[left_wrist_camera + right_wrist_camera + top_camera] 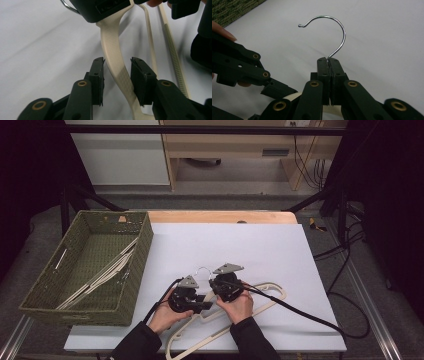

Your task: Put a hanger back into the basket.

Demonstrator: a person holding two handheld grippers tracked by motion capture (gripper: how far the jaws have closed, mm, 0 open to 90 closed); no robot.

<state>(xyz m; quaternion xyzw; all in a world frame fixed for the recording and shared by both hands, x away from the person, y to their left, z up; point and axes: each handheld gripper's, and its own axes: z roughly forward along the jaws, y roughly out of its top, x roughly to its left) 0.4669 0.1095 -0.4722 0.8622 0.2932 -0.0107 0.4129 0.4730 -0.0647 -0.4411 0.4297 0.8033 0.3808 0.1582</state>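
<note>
Left tongs (117,77) part-open astride my hanger (113,53), pads not touching; right tongs (328,63) clamped on its hook (334,30).

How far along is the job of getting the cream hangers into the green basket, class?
Done: several hangers already lie in the woven basket. In hand: the right gripper is clamped on the metal hook of the cream hanger on the white sheet, and the left gripper straddles its arm, pads not yet pressing. Left: lifting it across into the basket.
</note>
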